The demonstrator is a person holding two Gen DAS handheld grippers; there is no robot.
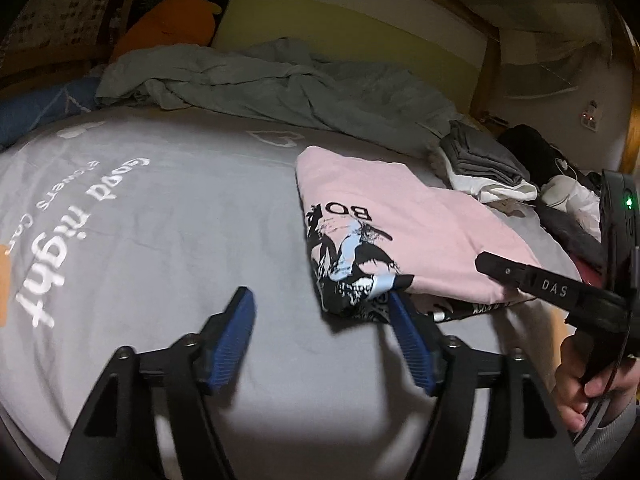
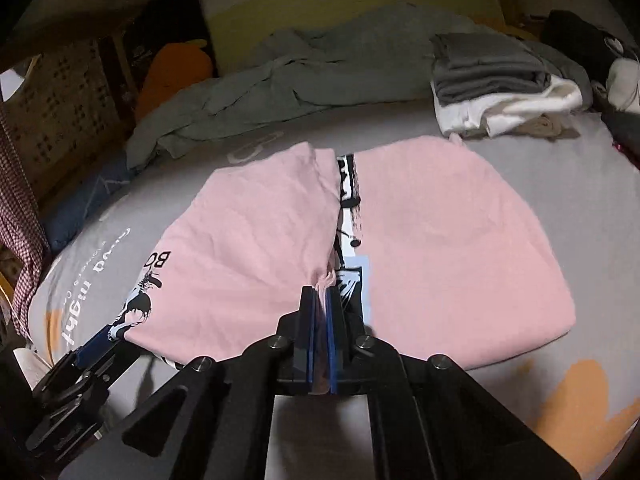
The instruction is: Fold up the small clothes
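Mid-fold: right gripper (image 2: 319, 292) is pinching the pink shirt (image 2: 256, 236) between closed fingers; left gripper (image 1: 320, 300) is gaping empty beside its corner, needing a grip next.

Open left gripper (image 1: 322, 320) beside pink shirt (image 1: 420, 220)

Pink T-shirt (image 2: 460, 240) — black, white and pale-blue graphic print with black lettering. Grey bedsheet (image 1: 180, 240) carries white script, white heart outlines and orange patches. Crumpled blanket (image 1: 280, 84): grey-green. Folded stack (image 2: 492, 76) — dark grey pieces over white. Orange cushion (image 1: 172, 20) by the headboard. Both grippers black, with blue ribbed pads (image 1: 236, 332). Red-and-white checked cloth (image 2: 20, 208) at the bed's edge.
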